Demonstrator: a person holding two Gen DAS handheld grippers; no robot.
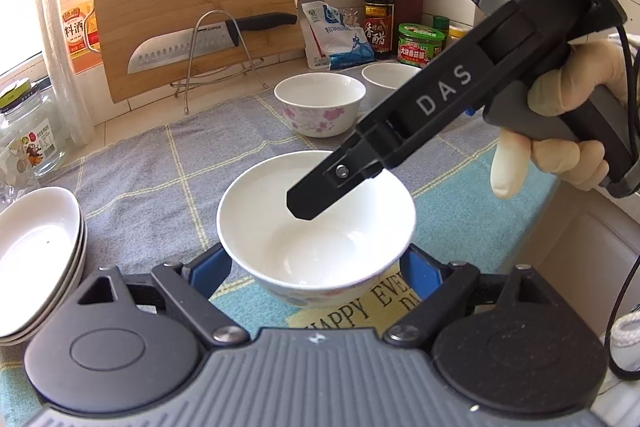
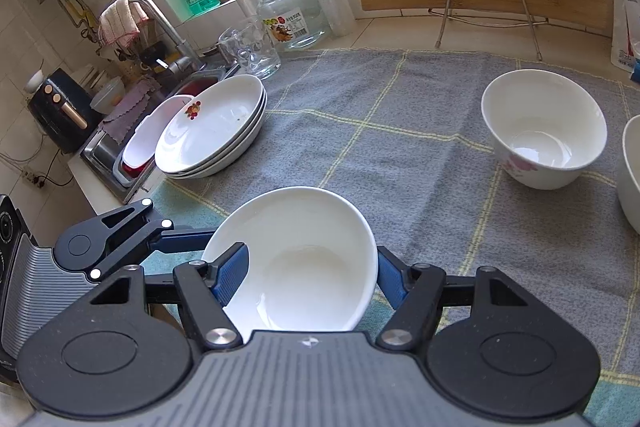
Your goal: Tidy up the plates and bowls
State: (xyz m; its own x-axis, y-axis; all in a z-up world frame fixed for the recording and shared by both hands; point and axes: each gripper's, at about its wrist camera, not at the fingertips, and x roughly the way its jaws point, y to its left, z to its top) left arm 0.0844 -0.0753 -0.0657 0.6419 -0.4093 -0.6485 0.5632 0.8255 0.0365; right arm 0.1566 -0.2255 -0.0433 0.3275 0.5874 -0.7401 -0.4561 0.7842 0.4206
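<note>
A: Left wrist view: the near white bowl (image 1: 316, 227) sits on the checked cloth (image 1: 152, 171), between the spread blue pads of the left gripper (image 1: 316, 267), which flank its sides. Whether they touch it I cannot tell.

B: And the right gripper (image 1: 304, 203)?

A: Its fingers reach in over the far right rim. In the right wrist view one blue pad (image 2: 232, 279) lies inside the bowl (image 2: 296, 259) and the other outside its wall, so it looks to be pinching the rim; the bowl tilts there.

B: So which step?

A: I judge a bowl is being gathered for stacking. The floral bowl (image 1: 320, 103) stands farther off, another white bowl (image 1: 390, 75) beyond it to the right, and the stacked plates (image 1: 36, 259) at the near left already look sorted.

B: Next move?

A: Probably lifting this bowl and nesting it in the floral one, which calls for keeping it level and centred above.
</note>
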